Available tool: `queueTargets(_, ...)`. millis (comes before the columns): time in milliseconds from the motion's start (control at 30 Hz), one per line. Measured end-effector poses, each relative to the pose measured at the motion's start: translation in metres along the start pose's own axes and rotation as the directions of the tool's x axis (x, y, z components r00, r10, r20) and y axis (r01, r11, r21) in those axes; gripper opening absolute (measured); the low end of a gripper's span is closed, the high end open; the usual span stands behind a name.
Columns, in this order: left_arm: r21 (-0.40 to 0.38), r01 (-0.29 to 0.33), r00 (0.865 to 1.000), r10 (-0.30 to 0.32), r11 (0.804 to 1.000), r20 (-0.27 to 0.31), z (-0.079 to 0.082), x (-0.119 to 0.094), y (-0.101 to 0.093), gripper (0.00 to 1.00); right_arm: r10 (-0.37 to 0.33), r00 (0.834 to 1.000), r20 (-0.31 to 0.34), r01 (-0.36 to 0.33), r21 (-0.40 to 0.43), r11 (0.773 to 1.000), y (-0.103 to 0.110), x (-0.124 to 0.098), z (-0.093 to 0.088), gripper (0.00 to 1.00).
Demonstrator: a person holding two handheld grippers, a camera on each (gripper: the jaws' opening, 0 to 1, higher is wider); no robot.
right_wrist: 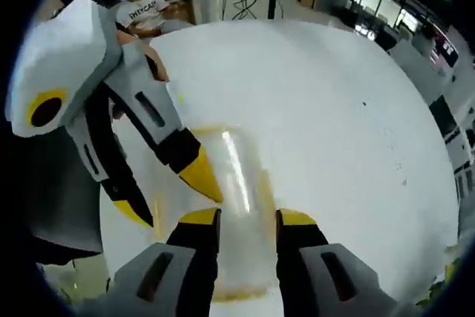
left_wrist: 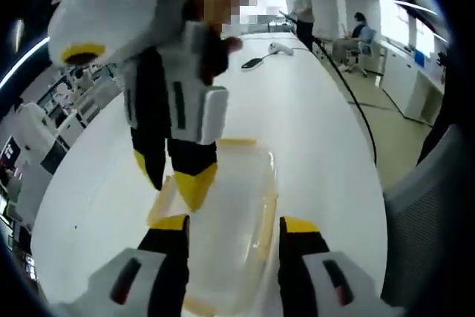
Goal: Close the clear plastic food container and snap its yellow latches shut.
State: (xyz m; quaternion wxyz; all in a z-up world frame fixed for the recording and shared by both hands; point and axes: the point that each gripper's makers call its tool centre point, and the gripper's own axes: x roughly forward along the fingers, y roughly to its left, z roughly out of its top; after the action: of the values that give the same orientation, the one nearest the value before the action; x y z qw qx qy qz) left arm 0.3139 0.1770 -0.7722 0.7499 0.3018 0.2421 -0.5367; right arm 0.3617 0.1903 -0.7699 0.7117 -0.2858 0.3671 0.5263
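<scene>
The clear plastic food container [left_wrist: 236,191] lies on the white table [left_wrist: 312,131], with yellow latches [left_wrist: 237,141] along its rim. In the left gripper view my left gripper [left_wrist: 234,224] stands open above its near end, one jaw on each side. My right gripper [left_wrist: 172,182] comes down from the upper left, open, with one yellow fingertip [left_wrist: 194,187] at the container's left edge. In the right gripper view the container [right_wrist: 241,172] shows between the jaws of my right gripper [right_wrist: 249,217]. The left gripper [right_wrist: 169,194] reaches in from the left, with one fingertip [right_wrist: 204,176] on the lid's edge.
Far down the long table lie a black object [left_wrist: 252,63] and a white one [left_wrist: 280,48]. Two people [left_wrist: 302,9] are beyond the far end. A grey chair back [left_wrist: 423,206] stands at the right edge. A seated person [right_wrist: 145,9] is at the far side.
</scene>
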Motion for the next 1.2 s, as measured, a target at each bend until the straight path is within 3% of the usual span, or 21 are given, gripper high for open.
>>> queueTargets(67,-0.021,-0.002,1.0,0.002,1.0,0.004,0.001,0.0,0.0,0.44,-0.017,0.998,0.061,0.016,0.02,1.0,0.008,0.001,0.003,0.32)
queueTargets(100,-0.028,0.0,1.0,0.0,1.0,0.003,0.001,0.0,0.0,0.44,0.005,0.998,0.06,-0.007,0.038,0.999,0.015,0.001,0.001,0.3)
queueTargets(167,-0.037,0.004,1.0,-0.003,0.999,0.011,0.001,-0.001,0.0,0.44,-0.05,0.99,0.13,0.051,-0.002,0.999,0.012,0.0,0.007,0.29)
queueTargets(333,-0.129,0.03,0.999,-0.025,0.991,0.038,0.004,-0.004,0.002,0.4,-0.105,0.98,0.167,0.1,0.039,0.994,0.013,-0.006,0.001,0.28)
queueTargets(400,-0.128,0.025,0.999,-0.021,0.992,0.033,0.002,-0.006,0.004,0.37,-0.114,0.976,0.184,0.105,0.057,0.993,0.015,-0.011,-0.002,0.28)
queueTargets(567,-0.136,0.0,0.996,0.012,0.991,0.083,0.005,-0.012,0.005,0.37,-0.148,0.942,0.3,0.096,0.182,0.979,0.015,-0.031,0.002,0.27)
queueTargets(633,-0.153,-0.017,0.992,0.036,0.988,0.124,0.008,-0.016,0.008,0.37,-0.144,0.927,0.346,0.081,0.193,0.978,0.018,-0.037,0.003,0.28)
queueTargets(767,-0.238,-0.021,0.982,0.065,0.971,0.179,0.007,-0.021,0.011,0.37,-0.176,0.917,0.357,0.084,0.259,0.962,0.021,-0.041,-0.006,0.36)
queueTargets(933,-0.274,-0.053,0.971,0.113,0.96,0.209,0.001,-0.03,0.017,0.36,-0.203,0.898,0.39,0.094,0.282,0.955,0.027,-0.042,-0.008,0.46)
queueTargets(1067,-0.391,-0.051,0.949,0.167,0.919,0.268,0.003,-0.04,0.025,0.35,-0.256,0.867,0.427,0.124,0.313,0.942,0.029,-0.047,-0.008,0.51)
queueTargets(1200,-0.409,-0.085,0.942,0.207,0.909,0.265,-0.006,-0.046,0.031,0.39,-0.293,0.838,0.46,0.142,0.335,0.932,0.029,-0.05,-0.013,0.61)
